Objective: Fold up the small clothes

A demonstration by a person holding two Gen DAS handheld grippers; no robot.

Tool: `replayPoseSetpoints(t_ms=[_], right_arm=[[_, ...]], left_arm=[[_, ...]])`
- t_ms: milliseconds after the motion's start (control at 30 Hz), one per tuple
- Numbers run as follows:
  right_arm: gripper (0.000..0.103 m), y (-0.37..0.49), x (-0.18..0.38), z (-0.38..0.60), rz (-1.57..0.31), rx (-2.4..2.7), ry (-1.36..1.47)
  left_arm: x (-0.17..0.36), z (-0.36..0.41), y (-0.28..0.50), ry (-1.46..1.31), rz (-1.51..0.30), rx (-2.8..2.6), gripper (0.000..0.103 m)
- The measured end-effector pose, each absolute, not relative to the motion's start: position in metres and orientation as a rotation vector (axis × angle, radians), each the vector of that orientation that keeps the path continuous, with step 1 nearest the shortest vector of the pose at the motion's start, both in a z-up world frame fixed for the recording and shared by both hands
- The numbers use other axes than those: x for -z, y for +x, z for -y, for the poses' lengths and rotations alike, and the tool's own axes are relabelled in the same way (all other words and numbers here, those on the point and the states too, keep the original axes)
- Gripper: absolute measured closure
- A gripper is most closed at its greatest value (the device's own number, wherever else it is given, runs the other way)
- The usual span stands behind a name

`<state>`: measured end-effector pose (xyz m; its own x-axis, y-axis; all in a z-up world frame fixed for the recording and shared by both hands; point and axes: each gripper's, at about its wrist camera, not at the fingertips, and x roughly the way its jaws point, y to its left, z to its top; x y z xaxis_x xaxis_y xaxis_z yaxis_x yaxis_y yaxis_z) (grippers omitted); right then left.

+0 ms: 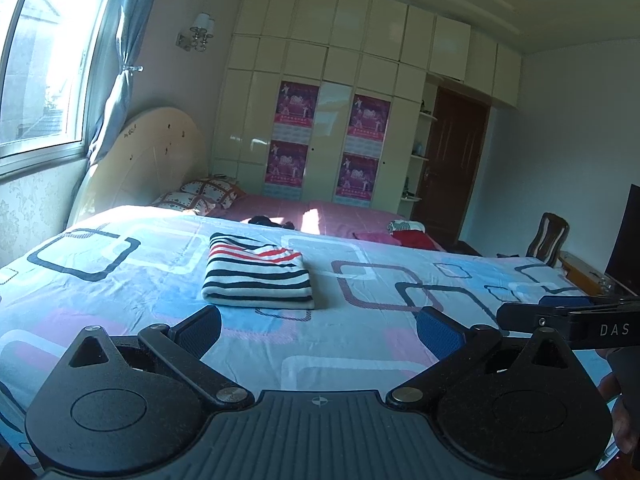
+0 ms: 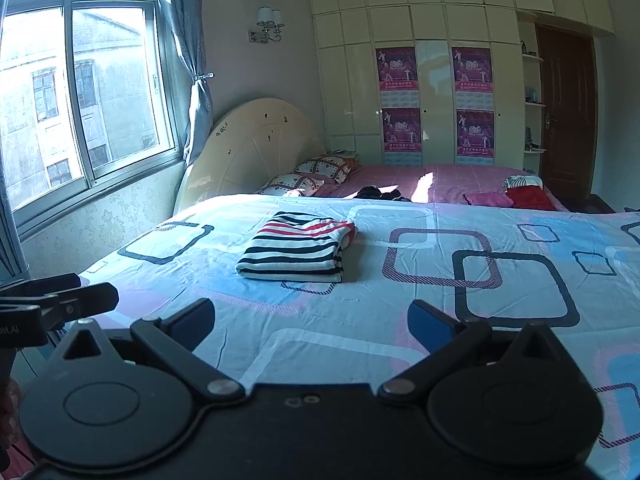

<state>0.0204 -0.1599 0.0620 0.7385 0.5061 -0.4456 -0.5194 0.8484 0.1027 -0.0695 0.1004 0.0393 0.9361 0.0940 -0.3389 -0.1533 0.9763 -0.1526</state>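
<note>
1. While I scan my left wrist view from its left edge, I see the window point(image 1: 44, 60) at upper left and the cream headboard point(image 1: 160, 152) below it, with two patterned pillows point(image 1: 200, 196) just beside it.
2. Centre frame, the striped garment point(image 1: 258, 276) lies folded into a neat rectangle on the blue patterned sheet point(image 1: 120, 280), touching nothing else.
3. My left gripper point(image 1: 318, 328) sits at the bottom of the frame, jaws spread wide and empty, short of the garment.
4. Further back and right of centre, a dark garment point(image 1: 272, 222) and a pink and red pile point(image 1: 404, 236) rest on the pink bedding point(image 1: 336, 212).
5. At the right edge, my right gripper point(image 1: 560, 312) pokes in from the side, with a wooden chair point(image 1: 548, 238) above it.
6. Through my right wrist view, the striped garment point(image 2: 298, 248) lies left of centre; my right gripper point(image 2: 312, 322) is released, holding nothing.
7. Posters point(image 2: 436, 104) hang on the wardrobe point(image 2: 352, 80) at upper right, and a brown door point(image 2: 566, 112) stands beyond them.
</note>
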Motion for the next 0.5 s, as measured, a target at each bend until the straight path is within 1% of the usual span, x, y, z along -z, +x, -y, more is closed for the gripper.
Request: replayPoseSetpoints(t_ms=[500], right_arm=[[0.001,0.0205,-0.0664,0.1562,-0.467,-0.568,-0.039]], left_arm=[[-0.0408,-0.1013,-0.0693,-0.179,-0.334,-0.12,0.0]])
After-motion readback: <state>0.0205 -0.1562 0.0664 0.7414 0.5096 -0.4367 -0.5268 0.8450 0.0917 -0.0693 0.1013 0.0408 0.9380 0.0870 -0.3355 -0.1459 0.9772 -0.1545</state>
